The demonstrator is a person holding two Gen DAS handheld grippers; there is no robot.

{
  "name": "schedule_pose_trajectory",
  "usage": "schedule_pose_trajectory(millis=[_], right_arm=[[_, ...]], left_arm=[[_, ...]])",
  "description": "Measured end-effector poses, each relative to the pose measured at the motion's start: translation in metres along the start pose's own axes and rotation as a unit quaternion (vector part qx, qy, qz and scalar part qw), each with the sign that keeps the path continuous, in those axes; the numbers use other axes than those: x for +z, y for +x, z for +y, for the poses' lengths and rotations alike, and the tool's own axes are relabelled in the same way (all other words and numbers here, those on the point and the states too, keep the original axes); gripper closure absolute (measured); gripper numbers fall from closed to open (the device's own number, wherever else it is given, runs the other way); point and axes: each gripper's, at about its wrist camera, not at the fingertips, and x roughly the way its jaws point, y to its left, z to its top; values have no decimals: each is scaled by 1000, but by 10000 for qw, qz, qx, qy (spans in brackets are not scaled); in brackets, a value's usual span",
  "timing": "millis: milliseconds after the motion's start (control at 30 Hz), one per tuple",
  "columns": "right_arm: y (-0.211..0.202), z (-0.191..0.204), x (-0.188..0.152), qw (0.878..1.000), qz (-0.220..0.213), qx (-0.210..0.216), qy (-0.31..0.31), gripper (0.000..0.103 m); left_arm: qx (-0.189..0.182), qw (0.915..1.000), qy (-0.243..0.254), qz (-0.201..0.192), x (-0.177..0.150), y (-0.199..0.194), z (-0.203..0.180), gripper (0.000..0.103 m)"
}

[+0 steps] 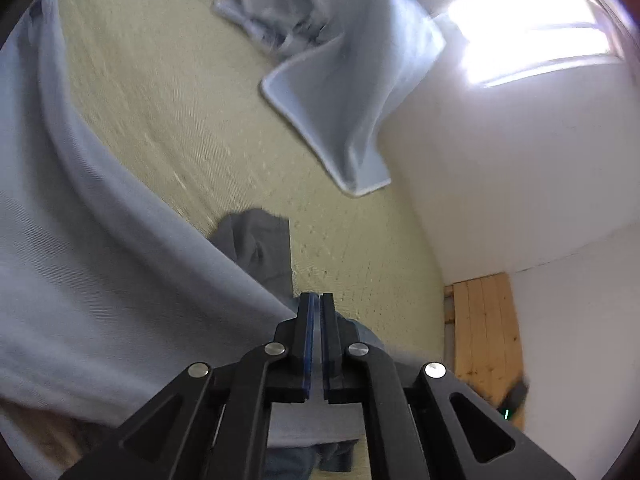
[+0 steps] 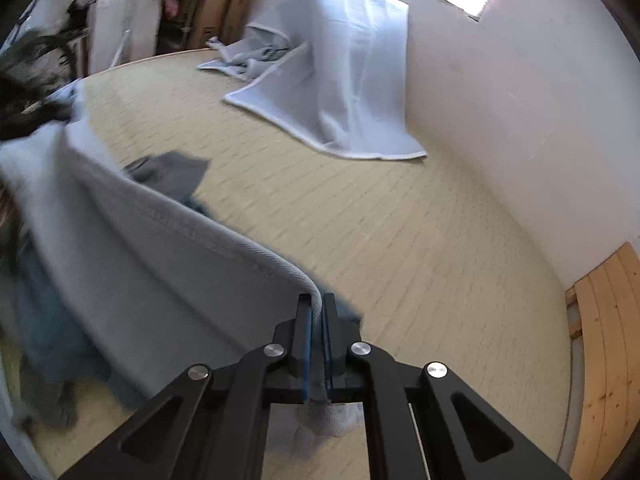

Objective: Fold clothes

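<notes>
A large light grey garment [image 1: 92,248] hangs stretched above the yellowish mattress [image 1: 192,112]. In the left wrist view it sweeps in from the left, and my left gripper [image 1: 318,300] is shut on its edge, with a thin strip of cloth between the pads. In the right wrist view my right gripper [image 2: 317,304] is shut on the same light grey garment [image 2: 160,248] at its stitched hem, which curves down into the jaws. The cloth bunches out below the fingers. A dark grey garment [image 2: 172,176] lies on the mattress beyond the hem, partly hidden.
A pale blue blanket [image 2: 352,80] drapes from the far wall side onto the mattress [image 2: 400,240]. A blue-teal garment [image 2: 44,320] lies under the held cloth at left. Wooden slats [image 2: 608,340] show past the right edge. Boxes and furniture [image 2: 216,12] stand at the back.
</notes>
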Motion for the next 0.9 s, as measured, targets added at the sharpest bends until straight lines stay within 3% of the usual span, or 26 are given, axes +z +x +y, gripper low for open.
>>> schedule_pose_trajectory(millis=[100,167,200,233,267,300,333,400,433,700,900], right_arm=[[32,-19,20,9994,187,-205,193,101],[59,-31,29,9975,458,-371,394,99],[70,-35,31,9960,599,-426,516,93],[78,-38,31,9939,698,-500,693,89],[84,-40,31,9915,766,-587,875,80],[81,-40,29,9893,699,-707,1069,78],[74,-40,27,9881,581,-735,1221,76],[61,-40,22,9845,346,-792,1524,47],[52,-39,19,9821,226,-825,1677,44],[-65,-6,-42,9688,-464,-343,2409,39],[-191,54,-97,9684,-896,-43,2325,36]], left_arm=[[235,9982,501,-238,-15,-33,-3,92],[354,9947,872,-404,-22,-48,-7,62],[328,9929,1020,-525,-26,-54,-8,51],[288,9904,1161,-699,-31,-61,-7,33],[242,9871,1295,-909,-35,-67,-6,21],[225,9849,1391,-1003,-38,-69,-5,18],[245,9848,1438,-940,-39,-68,-3,17],[286,9844,1532,-814,-40,-64,-1,17],[307,9841,1578,-751,-40,-62,0,17],[102,9775,1925,-859,-56,-77,-13,16],[-43,9658,2350,-1096,-93,-137,-13,16]])
